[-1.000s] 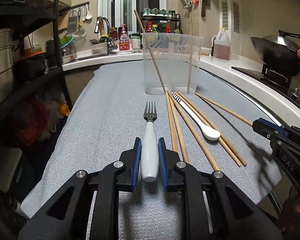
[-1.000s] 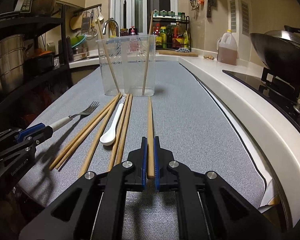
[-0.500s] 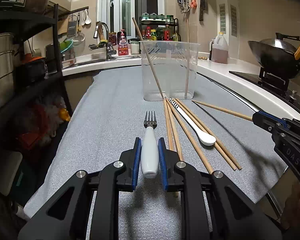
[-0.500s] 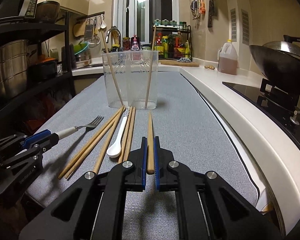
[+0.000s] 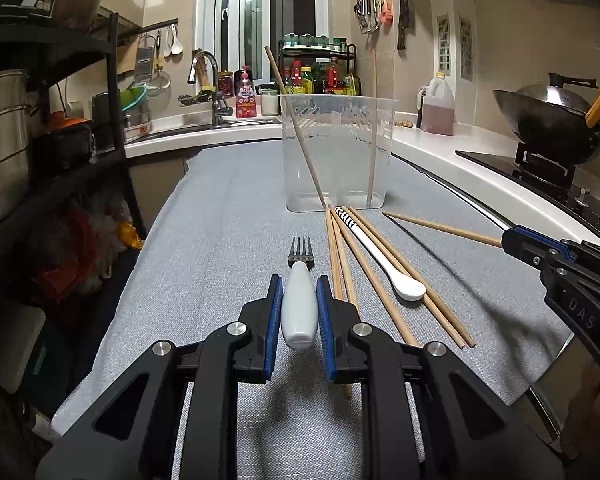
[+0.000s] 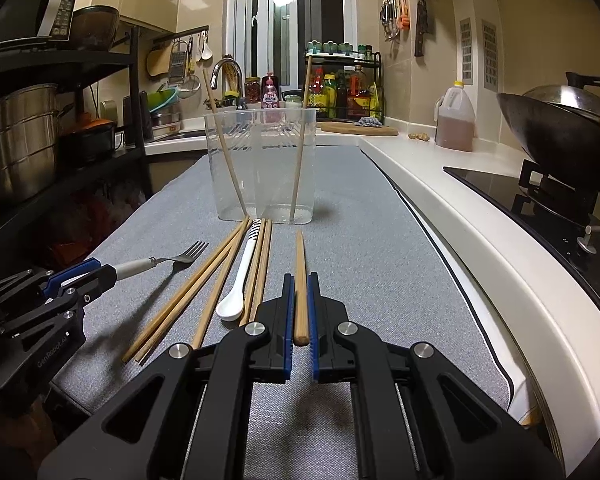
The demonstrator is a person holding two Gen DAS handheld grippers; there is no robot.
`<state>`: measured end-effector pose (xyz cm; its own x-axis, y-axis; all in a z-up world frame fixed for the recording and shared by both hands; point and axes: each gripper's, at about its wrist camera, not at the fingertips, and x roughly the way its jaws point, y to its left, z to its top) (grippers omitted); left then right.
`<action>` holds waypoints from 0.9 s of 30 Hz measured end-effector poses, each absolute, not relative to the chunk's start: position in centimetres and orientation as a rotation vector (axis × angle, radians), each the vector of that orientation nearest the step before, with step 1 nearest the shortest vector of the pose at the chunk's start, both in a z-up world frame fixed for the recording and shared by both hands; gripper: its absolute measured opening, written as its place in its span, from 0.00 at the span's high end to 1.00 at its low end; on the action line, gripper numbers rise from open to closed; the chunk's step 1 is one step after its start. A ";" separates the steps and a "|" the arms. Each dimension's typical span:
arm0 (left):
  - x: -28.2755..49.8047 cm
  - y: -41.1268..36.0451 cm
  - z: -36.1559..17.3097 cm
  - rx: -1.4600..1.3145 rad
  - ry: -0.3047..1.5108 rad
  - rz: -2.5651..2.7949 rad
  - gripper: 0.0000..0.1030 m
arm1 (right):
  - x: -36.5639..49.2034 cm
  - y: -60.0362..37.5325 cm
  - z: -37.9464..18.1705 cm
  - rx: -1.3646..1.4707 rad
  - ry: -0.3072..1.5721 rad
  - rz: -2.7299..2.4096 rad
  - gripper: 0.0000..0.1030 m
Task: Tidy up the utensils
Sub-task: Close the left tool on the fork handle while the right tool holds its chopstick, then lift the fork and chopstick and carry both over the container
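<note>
My left gripper is shut on the white handle of a fork, tines pointing toward a clear plastic holder at the far end of the grey mat. My right gripper is shut on a wooden chopstick that also points at the holder. Two chopsticks lean inside the holder. Several loose chopsticks and a white spoon with a striped handle lie on the mat between the two grippers. The left gripper with the fork also shows in the right wrist view.
The grey mat covers a narrow counter. A dark shelf rack with pots stands on the left. A white counter edge, a stove and a wok are on the right. A sink and bottles sit at the back.
Both grippers have lifted slightly with the fork and the chopstick, so the view tilts up a little and both utensils hang off the mat. The grips are unchanged.
</note>
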<state>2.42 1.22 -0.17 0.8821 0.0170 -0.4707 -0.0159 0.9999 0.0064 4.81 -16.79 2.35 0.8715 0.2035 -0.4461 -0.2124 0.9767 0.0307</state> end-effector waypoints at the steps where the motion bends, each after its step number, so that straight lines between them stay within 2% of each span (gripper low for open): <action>1: 2.4 1.2 -0.1 0.002 0.489 0.017 0.83 | 4.8 -16.8 2.5 -0.018 0.462 0.217 0.94; 19: 2.0 1.4 2.1 -0.023 0.440 0.012 0.83 | 4.4 -17.6 4.6 0.001 0.431 0.216 0.94; 27: 2.6 2.0 4.8 -0.047 0.406 0.011 0.83 | 4.7 -17.7 6.8 0.005 0.414 0.231 0.94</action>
